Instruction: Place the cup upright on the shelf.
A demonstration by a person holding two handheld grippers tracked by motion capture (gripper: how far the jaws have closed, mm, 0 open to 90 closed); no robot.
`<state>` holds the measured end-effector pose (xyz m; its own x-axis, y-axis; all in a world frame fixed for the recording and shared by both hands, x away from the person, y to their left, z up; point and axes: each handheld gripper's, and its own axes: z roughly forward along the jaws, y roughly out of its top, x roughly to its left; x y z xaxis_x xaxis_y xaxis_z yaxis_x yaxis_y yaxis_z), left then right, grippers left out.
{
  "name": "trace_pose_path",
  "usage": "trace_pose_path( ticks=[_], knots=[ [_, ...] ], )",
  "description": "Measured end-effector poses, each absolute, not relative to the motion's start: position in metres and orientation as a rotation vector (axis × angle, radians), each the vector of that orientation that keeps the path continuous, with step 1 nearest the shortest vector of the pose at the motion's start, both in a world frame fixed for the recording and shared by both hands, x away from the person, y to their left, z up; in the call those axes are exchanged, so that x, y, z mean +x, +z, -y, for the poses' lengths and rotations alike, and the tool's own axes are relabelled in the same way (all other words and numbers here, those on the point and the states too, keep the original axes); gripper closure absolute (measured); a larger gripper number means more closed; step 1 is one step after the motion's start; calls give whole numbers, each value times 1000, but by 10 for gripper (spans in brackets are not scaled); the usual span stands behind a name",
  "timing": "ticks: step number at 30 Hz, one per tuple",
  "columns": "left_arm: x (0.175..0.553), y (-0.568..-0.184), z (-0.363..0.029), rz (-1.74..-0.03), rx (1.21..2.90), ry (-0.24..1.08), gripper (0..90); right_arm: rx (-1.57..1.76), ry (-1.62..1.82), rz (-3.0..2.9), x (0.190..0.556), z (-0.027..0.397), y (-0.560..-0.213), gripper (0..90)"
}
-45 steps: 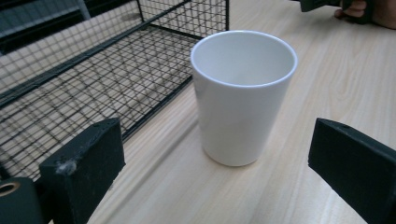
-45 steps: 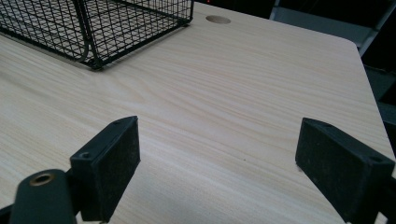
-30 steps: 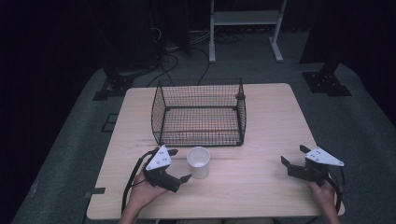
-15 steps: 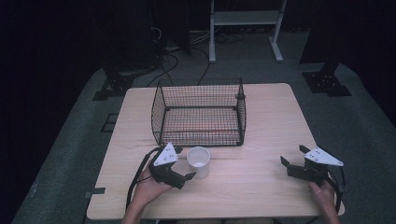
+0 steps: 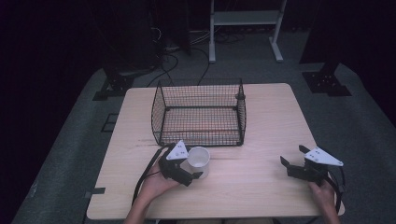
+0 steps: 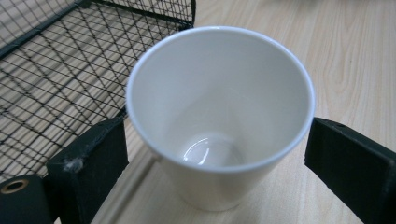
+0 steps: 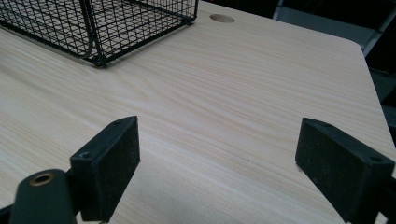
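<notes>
White cup [image 5: 198, 160] upright on the counter [image 5: 261, 116], just in front of the wire basket [image 5: 200, 112], mouth up, long axis vertical. Empty inside, glazed bottom visible from the left gripper view [image 6: 219, 112].

Left tool [image 5: 187, 171] brought in from the cup's left and near side, level with the cup wall. Cup now between the jaws: one black pad [image 6: 93, 163] at the cup's left flank, the other [image 6: 350, 163] at its right. Pads close to the wall but a sliver of gap seems to remain on the right side; not yet pressing, so counted as open around the cup. Jaws have just been closing, with the cup between them.

Right tool [image 5: 295, 158] far off near the counter's right front corner, jaws wide apart, nothing between them but bare wood [image 7: 224, 112]. Left hand [image 5: 156, 184] clearly the nearer one; the cup is its job.

Against the earlier high views: left tool then beside the cup, a little to its left with the jaws short of it; now shifted toward the cup so the jaws straddle it. Cup in the same spot. Right tool unchanged.

Judgement: squeeze to finish next, then lift straight up along the cup's axis and over the basket's near wall.
</notes>
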<state>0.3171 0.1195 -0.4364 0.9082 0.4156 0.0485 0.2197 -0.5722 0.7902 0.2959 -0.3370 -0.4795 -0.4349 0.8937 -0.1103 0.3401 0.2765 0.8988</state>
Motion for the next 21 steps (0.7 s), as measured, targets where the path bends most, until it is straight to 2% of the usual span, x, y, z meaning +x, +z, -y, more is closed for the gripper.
trace_pose_path(
  ticks=[6, 16, 21],
  knots=[
    [322, -438, -112, -452, 2229, 266, 55, 1105, 1121, -1921, 296, 337, -480, 131],
    [328, -435, -107, -431, 2247, 235, 196, 1101, 1121, -1921, 296, 336, -480, 131],
    [327, -434, -106, -431, 2250, 230, 204, 1100, 1121, -1921, 295, 336, -480, 131]
  ],
)
